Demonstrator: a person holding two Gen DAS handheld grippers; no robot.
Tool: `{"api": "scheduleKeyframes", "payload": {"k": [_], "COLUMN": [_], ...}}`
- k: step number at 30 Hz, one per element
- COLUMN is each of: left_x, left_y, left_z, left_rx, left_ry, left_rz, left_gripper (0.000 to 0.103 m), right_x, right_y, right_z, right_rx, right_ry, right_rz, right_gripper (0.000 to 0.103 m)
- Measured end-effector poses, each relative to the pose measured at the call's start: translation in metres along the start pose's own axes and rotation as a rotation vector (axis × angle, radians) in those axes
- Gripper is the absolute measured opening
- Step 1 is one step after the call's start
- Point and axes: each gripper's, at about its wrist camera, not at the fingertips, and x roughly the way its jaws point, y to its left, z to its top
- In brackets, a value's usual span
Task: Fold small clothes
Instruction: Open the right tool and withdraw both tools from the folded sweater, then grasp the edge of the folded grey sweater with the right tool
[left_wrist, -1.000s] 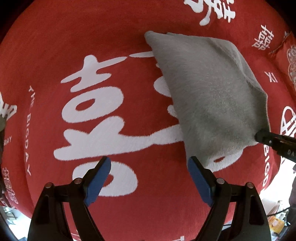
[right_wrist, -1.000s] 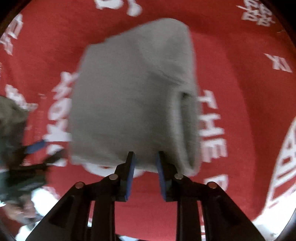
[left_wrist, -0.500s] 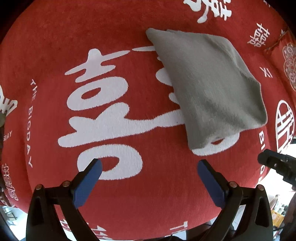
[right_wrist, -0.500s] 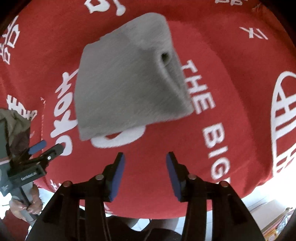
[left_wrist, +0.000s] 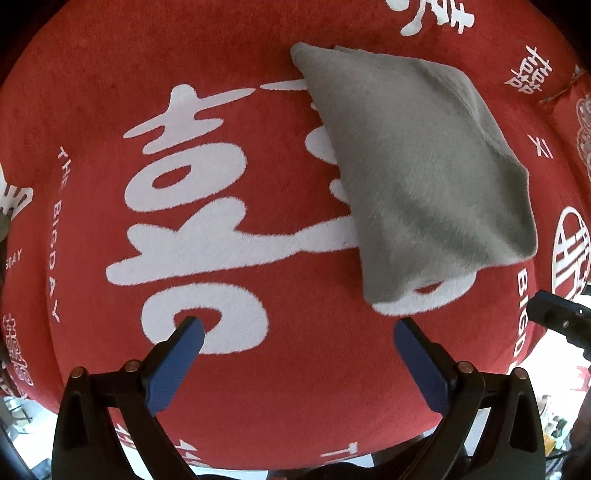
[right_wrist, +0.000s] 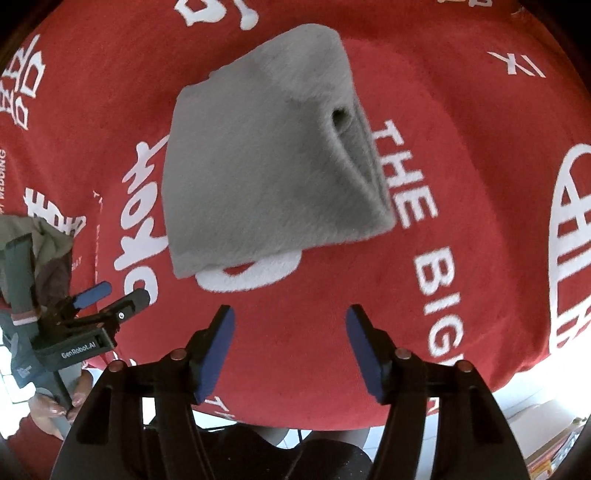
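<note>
The grey folded cloth lies flat on the red printed cover, a compact, roughly square bundle of several layers; in the left wrist view it sits toward one o'clock, in the right wrist view at about twelve. It looks fleecy, soft and light, limp rather than stiff, not fragile, with a nap that should give the pads good purchase. The layered open edges show along its three o'clock side in the right view, so a pinch there, taking all layers at a corner, seems the safest hold; a grab at the top layer alone would likely undo the fold

The left gripper points straight down at the cover, jaws spread wide and empty, the cloth beyond its tips. The right gripper tilts steeply down, its jaws opening with nothing between them, clear of the cloth's near edge. A hand grips the left tool's handle at eight o'clock in the right view
</note>
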Motion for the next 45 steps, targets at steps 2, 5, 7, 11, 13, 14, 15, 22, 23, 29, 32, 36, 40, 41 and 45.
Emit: {"api": "scheduleKeyframes", "payload": {"k": [2,5,7,11,13,14,15,22,23,29,32,36,40,41,45], "left_x": [0.001,0.003,0.006,0.010,0.013,0.014,0.015,0.016,0.016,0.021,0.015,0.022,0.030,0.030,0.033], "left_y": [-0.006,-0.016,-0.022,-0.031,-0.034,-0.034,-0.034,-0.024,-0.022,-0.014,-0.011,-0.010,-0.014,-0.014,-0.015], "left_z": [0.007,0.018,0.026,0.041,0.048,0.052,0.055,0.071,0.073,0.084,0.088,0.092,0.095,0.096,0.098], "left_rx": [-0.008,-0.019,-0.032,-0.053,-0.065,-0.073,-0.082,-0.167,-0.175,-0.210,-0.214,-0.210,-0.214,-0.212,-0.206], "left_ry": [0.004,0.010,0.017,0.027,0.030,0.031,0.030,0.003,-0.005,-0.012,-0.056,-0.061,-0.038,-0.039,-0.031], "left_rz": [0.003,0.012,0.013,0.009,0.010,0.008,0.005,-0.014,-0.007,-0.022,-0.062,-0.073,-0.083,-0.085,-0.094], "left_gripper": [0.103,0.103,0.103,0.103,0.103,0.103,0.103,0.103,0.103,0.103,0.103,0.103,0.103,0.103,0.103], "right_x": [-0.002,-0.006,-0.009,-0.014,-0.015,-0.015,-0.015,0.001,0.010,0.046,0.030,0.030,0.055,0.054,0.047], "right_y": [-0.005,-0.013,-0.019,-0.028,-0.030,-0.032,-0.033,-0.049,-0.053,-0.065,-0.046,-0.038,-0.054,-0.057,-0.072], "right_z": [0.010,0.027,0.038,0.060,0.072,0.078,0.083,0.138,0.150,0.186,0.192,0.200,0.203,0.203,0.191], "right_rx": [-0.004,-0.020,-0.027,-0.066,-0.096,-0.107,-0.111,-0.064,-0.031,0.108,-0.029,-0.127,-0.066,-0.039,0.017], "right_ry": [0.001,-0.001,-0.002,-0.009,-0.010,-0.009,-0.009,-0.030,-0.027,0.026,-0.034,-0.026,0.031,0.027,0.037], "right_rz": [0.009,0.014,0.019,0.014,0.005,0.006,0.009,0.132,0.165,0.263,0.284,0.233,0.198,0.205,0.214], "right_gripper": [0.066,0.066,0.066,0.066,0.066,0.066,0.066,0.066,0.066,0.018,0.017,0.016,0.024,0.036,0.056]}}
